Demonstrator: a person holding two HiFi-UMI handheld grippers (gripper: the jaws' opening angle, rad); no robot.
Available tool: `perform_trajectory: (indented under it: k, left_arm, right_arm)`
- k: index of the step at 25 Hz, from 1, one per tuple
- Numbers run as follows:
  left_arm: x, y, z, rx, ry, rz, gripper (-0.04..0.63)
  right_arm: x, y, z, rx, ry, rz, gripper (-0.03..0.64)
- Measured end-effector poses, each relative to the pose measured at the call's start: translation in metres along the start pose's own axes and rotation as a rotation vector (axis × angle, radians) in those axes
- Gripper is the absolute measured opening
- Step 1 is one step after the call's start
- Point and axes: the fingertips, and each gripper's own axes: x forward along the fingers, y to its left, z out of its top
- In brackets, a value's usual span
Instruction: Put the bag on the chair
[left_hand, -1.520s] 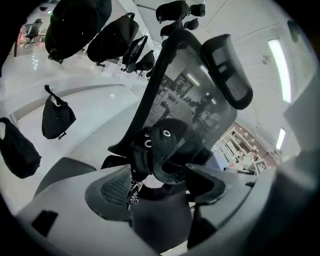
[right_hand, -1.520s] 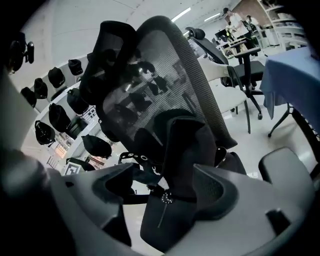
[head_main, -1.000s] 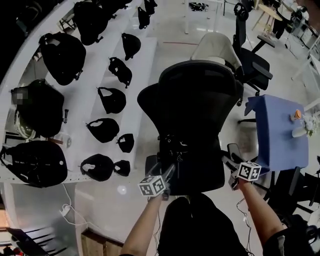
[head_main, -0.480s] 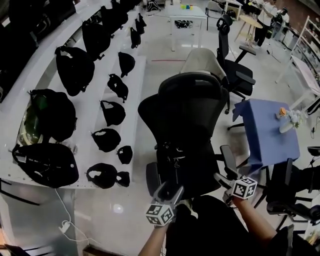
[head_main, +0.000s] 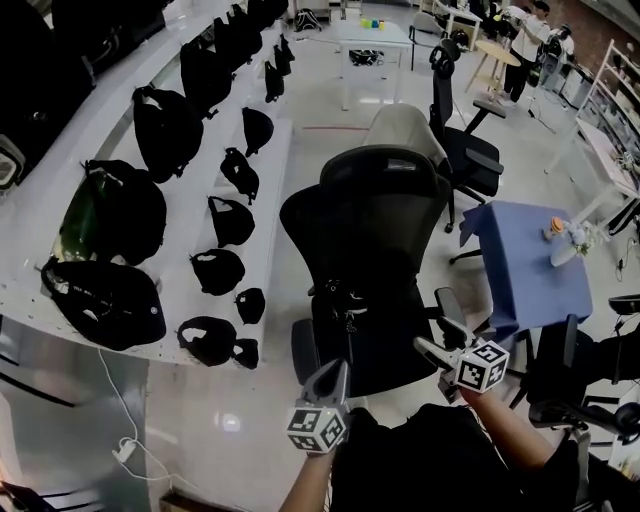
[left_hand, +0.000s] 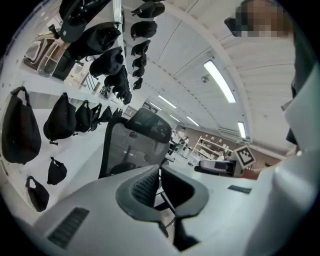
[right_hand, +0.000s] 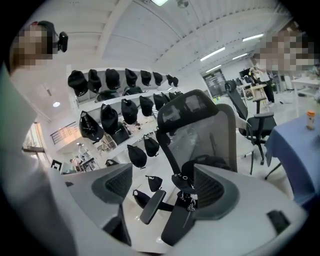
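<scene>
Presently the bag (head_main: 343, 303) lies on the seat of the chair (head_main: 380, 200), a dark bundle toward the seat's back edge at the foot of the backrest, its buckles and zip pulls showing in the head view. Whether any strap hangs over the seat's left edge cannot be made out.

The left gripper (head_main: 333, 372) has its jaws pressed together with nothing between them. It sits off the seat's front edge, clear of the chair. The right gripper (head_main: 438, 350) stands with jaws spread and empty, off the seat's front right corner and just beside the armrest (head_main: 447, 303). Its own view shows only the chair and bag beyond the gap.

Assessment: the placement appears made, and the step in hand is confirming it and keeping clear.

Recommendations:
- Judge that the bag sits flat, with its bulk well inside the seat's edges. It looks soft and could slump forward.
- If it needs seating, nudge it toward the back edge with the clenched left gripper rather than re-grasping.
- Keep the spread right jaws away from the armrest and any loose strap, since a snag could drag the bag off.
</scene>
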Motion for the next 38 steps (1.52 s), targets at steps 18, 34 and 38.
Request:
perform_trajectory:
  k: [18, 34, 38]
  left_arm:
    - [-0.012, -0.173, -0.047, 0.139, -0.098, 0.171, 0.014]
    - [-0.068, -0.311, -0.131, 0.146, -0.13, 0.241, 0.014]
    - [-0.095, -0.298, -0.135, 0.167, -0.114, 0.251, 0.014]
  right_arm:
    - [-0.193, -0.006, 0.004, -0.181, -0.119, 0.039, 0.328]
    - [-0.349, -0.042, -0.055, -0.132, -0.175, 0.039, 0.006]
    - [-0.352, -0.025, -0.059, -0.169, -0.184, -0.009, 0.0]
